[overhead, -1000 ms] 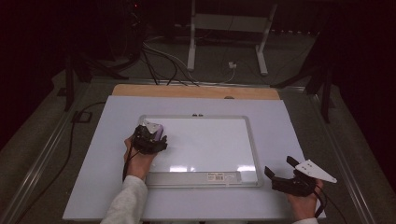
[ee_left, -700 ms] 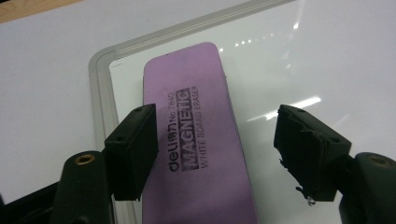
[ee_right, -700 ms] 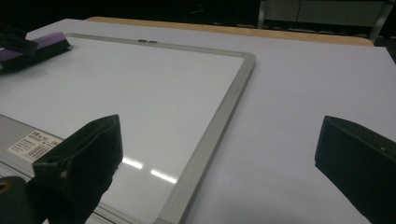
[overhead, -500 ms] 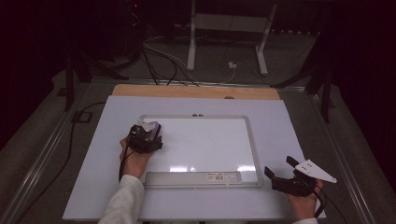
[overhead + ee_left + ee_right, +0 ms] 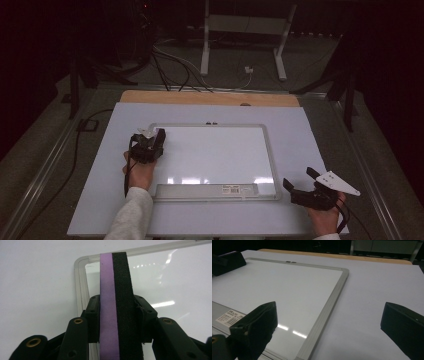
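Eraser, a flat block with a purple foam back and black felt face (image 5: 115, 305), is clamped upright between the jaws of the left gripper (image 5: 150, 141), which have just been closing onto it. It sits over the near-left corner area of the white dry-erase board with grey metal frame (image 5: 270, 150). Right gripper (image 5: 305, 187) rests on the pale table sheet (image 5: 310, 125) just beside the board's right edge, jaws spread wide, nothing between them.
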### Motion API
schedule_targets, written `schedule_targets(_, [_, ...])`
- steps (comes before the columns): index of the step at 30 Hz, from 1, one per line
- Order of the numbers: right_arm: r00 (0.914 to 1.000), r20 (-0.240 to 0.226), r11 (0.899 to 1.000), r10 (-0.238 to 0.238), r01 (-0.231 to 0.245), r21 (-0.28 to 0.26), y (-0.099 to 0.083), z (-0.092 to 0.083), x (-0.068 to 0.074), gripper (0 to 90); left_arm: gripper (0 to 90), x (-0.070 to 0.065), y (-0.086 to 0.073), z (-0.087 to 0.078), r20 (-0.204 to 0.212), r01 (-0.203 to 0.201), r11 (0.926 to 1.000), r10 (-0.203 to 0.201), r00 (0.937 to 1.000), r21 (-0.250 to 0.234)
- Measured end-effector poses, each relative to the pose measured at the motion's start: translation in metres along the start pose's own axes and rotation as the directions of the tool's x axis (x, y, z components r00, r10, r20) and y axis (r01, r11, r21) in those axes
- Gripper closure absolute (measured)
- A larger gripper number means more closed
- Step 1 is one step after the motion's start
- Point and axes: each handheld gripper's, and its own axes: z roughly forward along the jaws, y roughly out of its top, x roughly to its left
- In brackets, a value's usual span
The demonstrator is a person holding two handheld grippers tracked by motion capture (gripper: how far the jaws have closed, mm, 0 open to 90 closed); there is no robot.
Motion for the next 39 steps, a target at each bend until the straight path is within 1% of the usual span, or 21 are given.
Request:
schedule_targets(3, [1.0000,0.001,1.000,0.001,-0.001,0.000,0.000,0.000,0.000,1.1,63.7,-0.001,0.001,0.002,-0.013,0.010,0.9999,-0.010,0.9999,-0.006])
schedule_targets(8, [1.0000,0.002,1.000,0.003,-0.003,-0.001,0.000,0.000,-0.001,1.1,63.9,-0.002,0.005,0.006,-0.037,0.038,0.9992,-0.038,0.9986,-0.011])
schedule_targets(13, [1.0000,0.002,1.000,0.003,-0.003,-0.002,0.000,-0.001,-0.001,1.1,64.0,-0.001,0.010,0.012,-0.073,0.070,0.9975,-0.071,0.9948,-0.009])
schedule_targets(18, [1.0000,0.003,1.000,0.003,-0.003,-0.003,0.000,-0.001,-0.001,1.2,64.1,0.002,0.015,0.018,-0.099,0.100,0.9949,-0.101,0.9900,-0.008])
schedule_targets(19, [1.0000,0.003,1.000,0.003,-0.003,-0.003,0.000,-0.001,-0.002,1.2,64.1,0.003,0.016,0.018,-0.100,0.109,0.9940,-0.110,0.9889,-0.008])
schedule_targets(26, [1.0000,0.001,1.000,0.002,-0.002,-0.003,0.000,-0.001,-0.001,1.1,63.9,0.005,0.021,0.023,-0.104,0.128,0.9918,-0.128,0.9863,-0.010])
schedule_targets(30, [1.0000,0.001,1.000,0.002,-0.002,-0.004,0.000,-0.001,-0.002,1.1,63.9,0.005,0.023,0.025,-0.113,0.127,0.9919,-0.127,0.9855,-0.006])
schedule_targets(39, [1.0000,0.000,1.000,0.004,-0.004,-0.005,0.000,-0.001,-0.002,1.1,63.7,0.006,0.025,0.027,-0.108,0.128,0.9917,-0.128,0.9858,-0.006])
